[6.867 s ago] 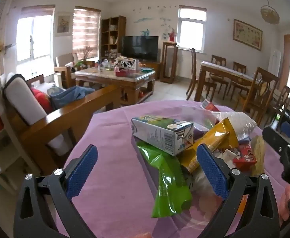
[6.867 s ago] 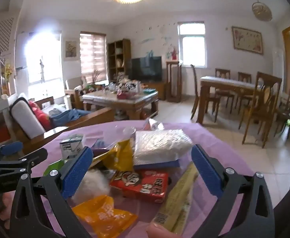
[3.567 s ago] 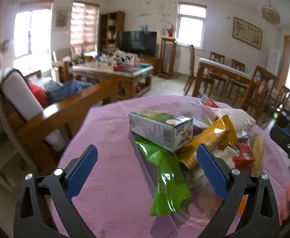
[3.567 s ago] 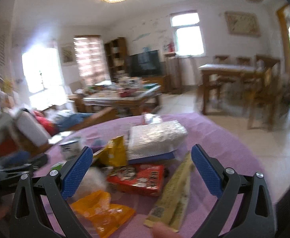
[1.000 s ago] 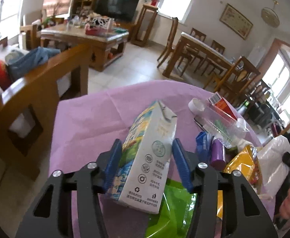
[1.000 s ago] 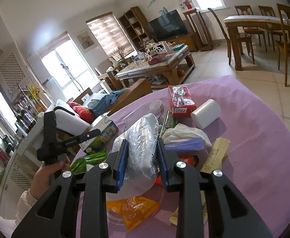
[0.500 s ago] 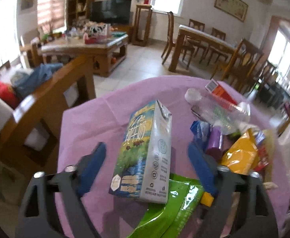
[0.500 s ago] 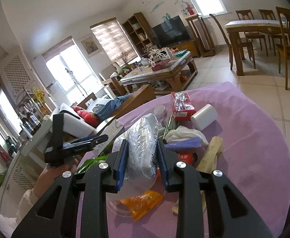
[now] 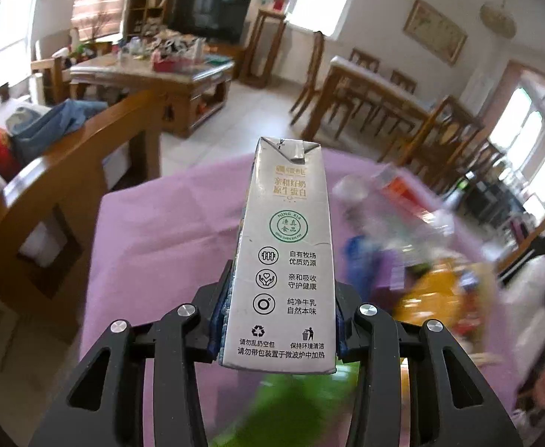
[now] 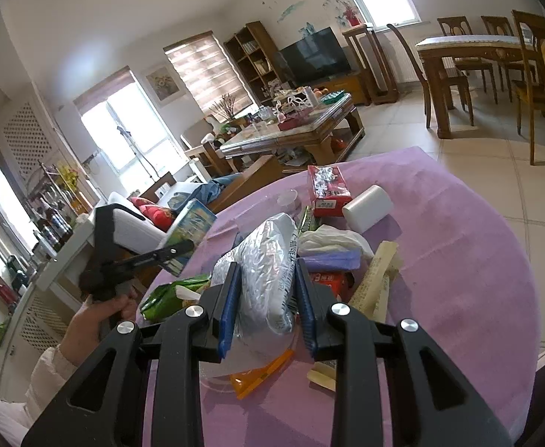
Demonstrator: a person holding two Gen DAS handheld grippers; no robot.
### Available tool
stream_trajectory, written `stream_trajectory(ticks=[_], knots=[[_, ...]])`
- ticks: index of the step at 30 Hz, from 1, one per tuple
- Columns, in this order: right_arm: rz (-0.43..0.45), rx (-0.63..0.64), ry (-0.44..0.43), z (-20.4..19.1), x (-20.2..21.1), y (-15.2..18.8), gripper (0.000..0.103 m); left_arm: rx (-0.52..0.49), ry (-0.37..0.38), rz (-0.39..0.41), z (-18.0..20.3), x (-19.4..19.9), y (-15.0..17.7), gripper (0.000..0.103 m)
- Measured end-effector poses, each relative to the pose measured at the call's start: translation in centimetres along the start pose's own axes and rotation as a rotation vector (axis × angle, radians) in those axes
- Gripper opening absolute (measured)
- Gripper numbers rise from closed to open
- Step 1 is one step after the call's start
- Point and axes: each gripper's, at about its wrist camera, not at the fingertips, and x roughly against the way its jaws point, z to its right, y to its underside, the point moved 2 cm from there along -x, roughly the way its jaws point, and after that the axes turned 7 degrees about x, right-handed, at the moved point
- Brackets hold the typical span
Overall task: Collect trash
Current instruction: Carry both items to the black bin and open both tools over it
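My left gripper point(image 9: 278, 324) is shut on a white milk carton point(image 9: 285, 257) and holds it upright above the purple tablecloth point(image 9: 168, 231). The carton also shows in the right wrist view point(image 10: 188, 229), held at the table's left edge. My right gripper point(image 10: 267, 305) is shut on a crinkly silver-white bag point(image 10: 268, 260), lifted over the trash pile. On the cloth lie a green wrapper point(image 10: 168, 292), an orange wrapper point(image 10: 261, 370), a red packet point(image 10: 328, 281) and a long beige wrapper point(image 10: 373, 281).
A red box point(image 10: 326, 190), a white roll point(image 10: 367, 205), a clear cup point(image 10: 287, 199) and a white plastic bag point(image 10: 328, 240) sit farther back on the purple table point(image 10: 459, 260). A wooden sofa arm point(image 9: 67, 171) stands close on the left. Tiled floor lies beyond.
My left gripper has closed on the milk carton and lifted it, and the view has turned. My right gripper still holds the silver bag and has risen a little.
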Motion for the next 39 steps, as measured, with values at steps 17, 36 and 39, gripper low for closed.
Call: stream_trajectory(ticks=[17, 36, 39], knots=[[0.238, -0.101, 0.421, 10.6, 20.1, 3.3, 0.029, -0.273, 0.535, -0.09, 28.6, 2.4, 10.2, 0.042], [0.157, -0.348, 0.708, 21.9, 27.9, 15.0, 0.031, -0.437, 0.629, -0.432, 52.3, -12.3, 25.9, 0.043], [0.155, -0.361, 0.702, 22.4, 28.3, 15.4, 0.033, -0.449, 0.605, -0.45, 52.3, -13.5, 26.1, 0.064]])
